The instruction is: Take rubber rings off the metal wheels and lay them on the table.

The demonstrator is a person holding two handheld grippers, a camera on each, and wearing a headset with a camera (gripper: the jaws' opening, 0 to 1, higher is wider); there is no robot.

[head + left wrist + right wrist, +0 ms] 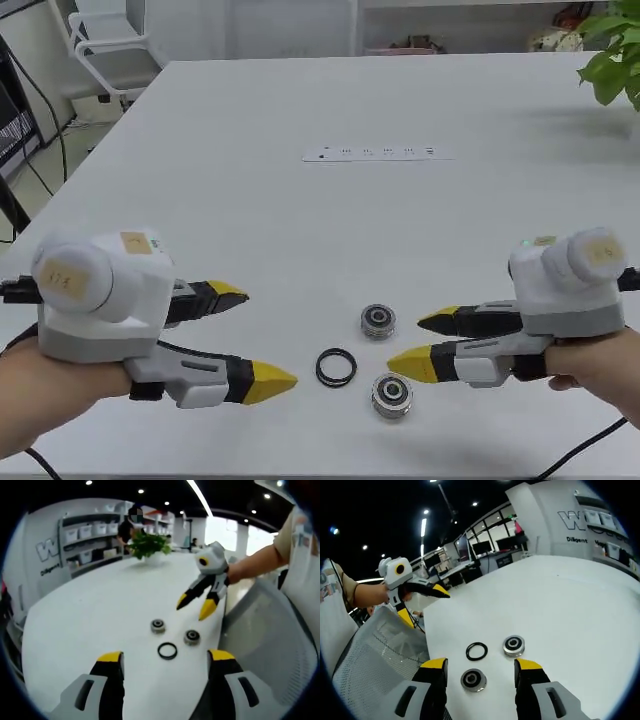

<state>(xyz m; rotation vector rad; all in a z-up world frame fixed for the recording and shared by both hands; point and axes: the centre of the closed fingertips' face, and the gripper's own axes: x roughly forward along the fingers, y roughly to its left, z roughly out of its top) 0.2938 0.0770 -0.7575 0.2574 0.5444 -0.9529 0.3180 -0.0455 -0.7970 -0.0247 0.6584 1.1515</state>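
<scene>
One black rubber ring [319,367] lies flat and loose on the white tabletop [400,220], between the far metal wheel [377,320] and the near metal wheel [391,394]; it is close to both and touches neither. Both wheels rest on their faces with their bores pointing up; the ring's opening faces up too, so none of the three has a long axis to line up with. The far wheel's rim looks darker and may carry its ring; it is too small to be sure. The left hand-held gripper [250,335] and the right hand-held gripper [420,341] hover on either side of the group; both have jaws spread, hold nothing, and aim their tips inward. The ring should be light, soft and stretchy, and grippy against metal; the wheels should be stiff, dense and smooth, likely to skid if pushed. The likely hold: one side pinches a wheel across its rim; the other catches the rubber at its outer edge and peels it off.
</scene>
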